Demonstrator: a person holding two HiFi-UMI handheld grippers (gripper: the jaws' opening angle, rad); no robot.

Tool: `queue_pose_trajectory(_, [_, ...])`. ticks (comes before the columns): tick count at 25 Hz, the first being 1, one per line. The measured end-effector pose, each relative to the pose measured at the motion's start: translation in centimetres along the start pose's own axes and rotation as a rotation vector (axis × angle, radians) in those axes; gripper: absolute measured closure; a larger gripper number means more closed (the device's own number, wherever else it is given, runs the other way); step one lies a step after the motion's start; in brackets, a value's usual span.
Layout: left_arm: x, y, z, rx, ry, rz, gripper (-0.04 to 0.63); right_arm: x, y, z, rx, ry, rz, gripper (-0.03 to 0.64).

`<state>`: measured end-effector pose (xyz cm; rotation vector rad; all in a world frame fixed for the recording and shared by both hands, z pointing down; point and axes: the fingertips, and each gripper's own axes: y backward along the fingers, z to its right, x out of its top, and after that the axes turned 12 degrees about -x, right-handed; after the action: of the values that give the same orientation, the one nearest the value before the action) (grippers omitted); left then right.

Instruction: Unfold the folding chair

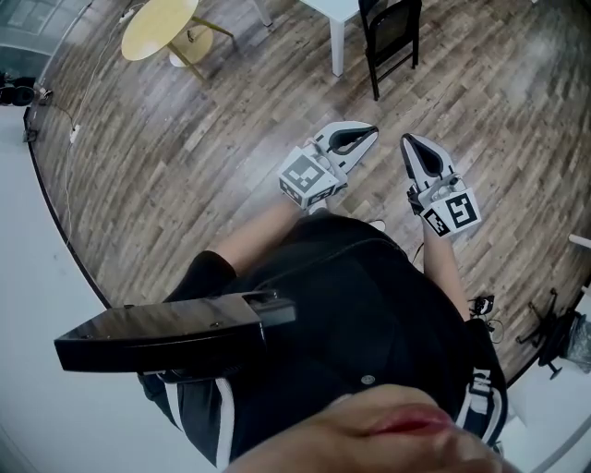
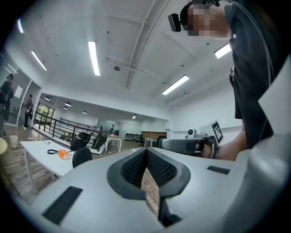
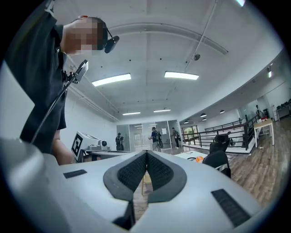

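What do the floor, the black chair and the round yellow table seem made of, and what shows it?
The floor: wood or wood-look planks, matt; grain and board seams show. The black chair: probably painted metal frame, thin straight bars. The round yellow table: smooth yellow top, perhaps painted wood or laminate.

The person wears a black shirt (image 1: 360, 305) and apparently white-striped shorts (image 1: 199, 416).

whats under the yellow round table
Under the yellow round table, its splayed yellow legs stand on the wood floor, with a small white object beside them. The tabletop covers whatever else lies beneath it.
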<state>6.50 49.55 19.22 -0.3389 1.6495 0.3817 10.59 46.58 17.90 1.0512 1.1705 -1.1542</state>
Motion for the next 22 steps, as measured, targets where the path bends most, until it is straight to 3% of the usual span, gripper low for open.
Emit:
queue_pose_trajectory(9, [-0.2, 2.5, -2.5, 0.007, 0.004, 0.016, 0.591, -0.9, -4.0, -3.4, 0.026, 0.027, -0.008, 0.609])
queue_pose_trajectory(22, [-0.4, 5.0, -9.1, -0.047, 0.014, -0.004, 0.591, -2.1, -9.5, -3.4, -0.094, 0.036, -0.009, 0.609])
